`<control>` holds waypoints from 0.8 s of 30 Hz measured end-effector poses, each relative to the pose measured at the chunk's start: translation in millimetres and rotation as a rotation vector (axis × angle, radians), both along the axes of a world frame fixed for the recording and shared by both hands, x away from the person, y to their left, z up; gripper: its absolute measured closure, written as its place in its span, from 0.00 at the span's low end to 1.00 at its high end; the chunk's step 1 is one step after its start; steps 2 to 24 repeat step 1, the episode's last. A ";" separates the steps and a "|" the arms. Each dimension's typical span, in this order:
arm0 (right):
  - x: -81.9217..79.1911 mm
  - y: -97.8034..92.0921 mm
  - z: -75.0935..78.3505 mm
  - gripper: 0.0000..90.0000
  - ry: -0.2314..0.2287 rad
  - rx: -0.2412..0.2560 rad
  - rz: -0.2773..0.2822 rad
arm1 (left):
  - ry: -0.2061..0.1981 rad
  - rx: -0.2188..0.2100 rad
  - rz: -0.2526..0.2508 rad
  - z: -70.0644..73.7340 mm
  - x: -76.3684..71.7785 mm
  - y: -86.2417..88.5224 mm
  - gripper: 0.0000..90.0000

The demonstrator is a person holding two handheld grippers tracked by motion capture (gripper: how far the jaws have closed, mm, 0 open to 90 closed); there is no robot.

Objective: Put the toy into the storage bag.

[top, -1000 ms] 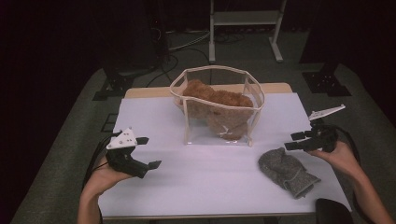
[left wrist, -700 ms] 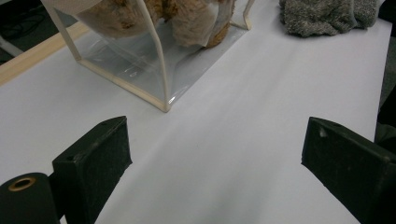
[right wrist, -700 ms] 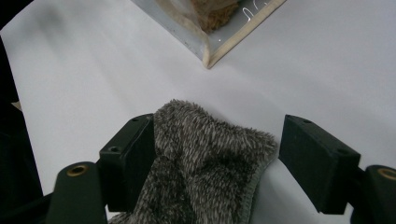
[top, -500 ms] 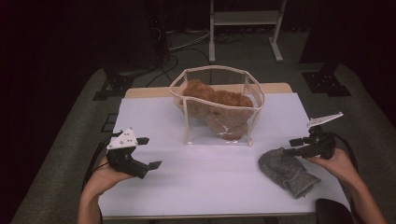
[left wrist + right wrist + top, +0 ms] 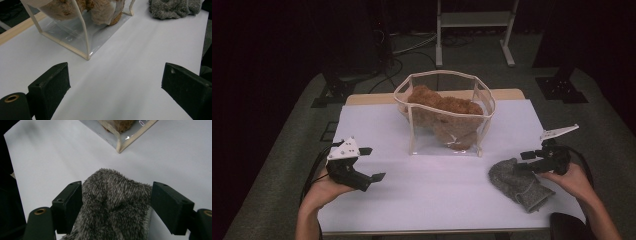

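Lying crumpled between the right tongs' wide jaws, fuzzy grey cloth; left tongs wide.

Right gripper over the grey cloth, jaws spread wide on either side of its fuzzy end, each pad just beside the pile, perhaps brushing it. Cloth lying on the white table. Beyond, a corner of the clear bag with cream edging, something brown and furry inside, cut off at the top.
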State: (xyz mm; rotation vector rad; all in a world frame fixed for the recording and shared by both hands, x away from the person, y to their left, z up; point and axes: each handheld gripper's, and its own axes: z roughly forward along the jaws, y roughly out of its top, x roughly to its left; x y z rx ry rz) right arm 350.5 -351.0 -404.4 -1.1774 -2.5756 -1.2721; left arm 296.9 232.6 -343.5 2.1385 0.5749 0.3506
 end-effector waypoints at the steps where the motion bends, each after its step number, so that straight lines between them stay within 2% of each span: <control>1: 0.0 0.0 0.0 0.27 0.000 0.000 0.000 | 0.000 0.000 0.000 0.0 0.0 0.0 0.08; 24: 0.0 0.0 0.0 0.27 0.000 0.000 0.000 | 0.000 0.000 0.000 0.0 0.0 0.0 0.08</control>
